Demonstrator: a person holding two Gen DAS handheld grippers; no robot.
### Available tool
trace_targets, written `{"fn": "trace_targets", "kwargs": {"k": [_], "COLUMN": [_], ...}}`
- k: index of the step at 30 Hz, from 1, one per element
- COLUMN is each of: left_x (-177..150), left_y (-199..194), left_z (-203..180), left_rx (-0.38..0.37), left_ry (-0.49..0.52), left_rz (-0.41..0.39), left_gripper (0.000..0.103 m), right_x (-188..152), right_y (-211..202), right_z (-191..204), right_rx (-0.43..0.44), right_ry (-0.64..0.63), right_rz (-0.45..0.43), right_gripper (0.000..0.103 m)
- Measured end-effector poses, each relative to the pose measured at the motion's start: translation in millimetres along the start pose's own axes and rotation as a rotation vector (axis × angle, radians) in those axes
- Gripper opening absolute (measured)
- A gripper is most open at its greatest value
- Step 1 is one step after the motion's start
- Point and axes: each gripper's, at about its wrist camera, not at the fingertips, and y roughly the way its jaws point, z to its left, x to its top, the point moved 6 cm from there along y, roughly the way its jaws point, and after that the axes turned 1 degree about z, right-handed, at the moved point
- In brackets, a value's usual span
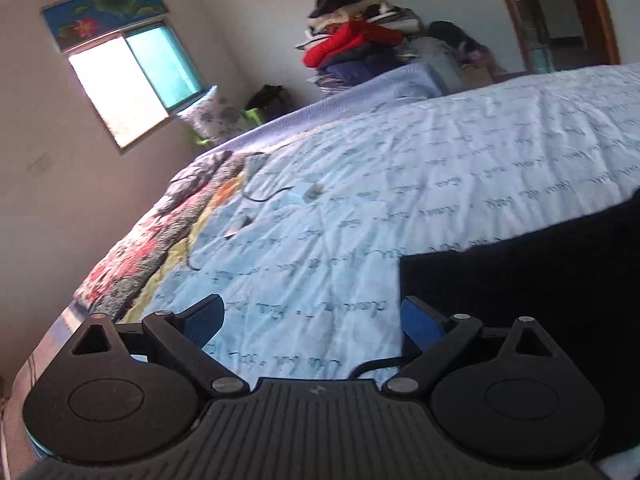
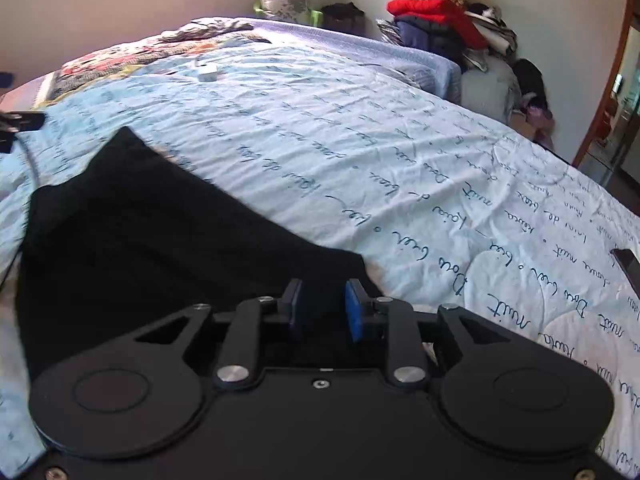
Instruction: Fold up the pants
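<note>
Two grippers: left gripper (image 1: 312, 318) spread wide over bare quilt (image 1: 360, 200), right gripper (image 2: 322, 310) slightly parted, nothing gripped – one pair of black pants (image 2: 152, 232) lies flat, folded, on the bed; beyond, one clothes pile (image 2: 444, 20)

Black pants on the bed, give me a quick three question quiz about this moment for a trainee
1. True or false: the left gripper grips the black pants.
2. What lies under the pants? A) bedspread B) bare floor C) wooden desk
3. The jacket on top of the clothes pile is coloured ____.

Key: 1 false, its jaws stand wide open over the bedspread. 2 A. 3 red, see the jacket on the clothes pile.
</note>
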Motion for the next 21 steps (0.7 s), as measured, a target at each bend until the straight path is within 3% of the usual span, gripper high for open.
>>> {"fn": "trace_targets", "kwargs": {"k": [2,4,6,7,8,12,13,15,18,21], "left_x": [-6.5,-14.7,-22.1,-24.9,-26.7,-19.4,-14.2,-1.8,15.0,26.1], "left_y": [0.6,13.0,33.5,44.6,54.2,55.6,45.5,17.5,-27.1,-69.8], "left_z": [-25.0,-55.4,-76.5,-82.8,-86.2,-74.8,-73.4,-79.0,-108.3,-162.2], "left_rx": [-0.069,-0.075,-0.018,0.02,0.033,0.02,0.029,0.037,-0.067,-0.26], "left_ry": [0.052,0.14,0.214,0.242,0.251,0.157,0.154,0.166,0.187,0.234], "left_rz": [-0.012,-0.016,-0.025,-0.02,-0.028,-0.013,-0.032,-0.1,-0.178,-0.241], "left_gripper": [0.098,0.099,0.098,0.099,0.102,0.097,0.091,0.094,0.097,0.1], "right_x": [-16.6,-37.6,-60.2,-68.1,-70.8,-78.4,-85.9,-109.1,-135.0,-165.3], "right_y": [-19.8,-29.6,-22.5,-23.4,-31.1,-76.4,-80.4,-79.2,-108.2,-163.0], "right_z": [23.8,43.1,44.9,36.9,29.8,16.2,17.5,15.7,-3.3,-40.9], "right_rx": [0.09,0.12,0.0,-0.093,-0.131,-0.144,-0.117,-0.143,-0.191,-0.329], "right_ry": [-0.043,-0.11,-0.185,-0.195,-0.158,0.011,0.034,0.048,0.207,0.466], "right_rz": [0.007,0.036,0.109,0.117,0.1,0.005,0.016,0.085,0.035,-0.072], "right_gripper": [0.035,0.043,0.044,0.05,0.053,0.053,0.054,0.053,0.053,0.067]}}
